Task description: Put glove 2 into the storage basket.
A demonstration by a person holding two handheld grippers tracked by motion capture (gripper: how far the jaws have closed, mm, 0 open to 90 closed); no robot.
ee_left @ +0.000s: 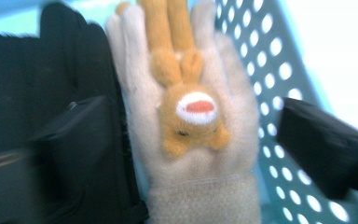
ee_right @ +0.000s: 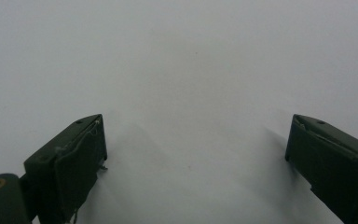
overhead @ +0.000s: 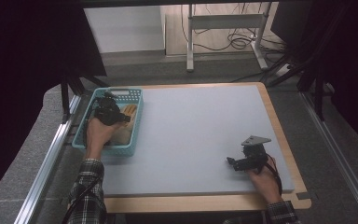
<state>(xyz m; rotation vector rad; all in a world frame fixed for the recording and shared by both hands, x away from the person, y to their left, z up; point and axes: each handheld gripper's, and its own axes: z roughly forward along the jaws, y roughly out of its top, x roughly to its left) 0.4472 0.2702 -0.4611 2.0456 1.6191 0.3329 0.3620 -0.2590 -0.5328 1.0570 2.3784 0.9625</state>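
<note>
Glove lies flat in the basket right under my left gripper, fingers pointing away along my line, jaws apart either side, untouched, while my right gripper sits open, far across the table.

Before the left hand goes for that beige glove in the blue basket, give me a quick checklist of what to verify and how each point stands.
1. Left gripper open: ok, its fingers stand apart on either side of the beige glove.
2. Glove between the fingers: ok, it lies centred in the left gripper view, orange animal figure facing up.
3. Fingers pressing on the glove: not ok, gaps show on both sides.
4. Neighbouring item: cannot tell whether the black glove beside it would be caught too.
5. Blue basket in place: ok, it sits at the grey mat's left edge.
6. Right gripper out of the way: ok, open over bare mat.
</note>
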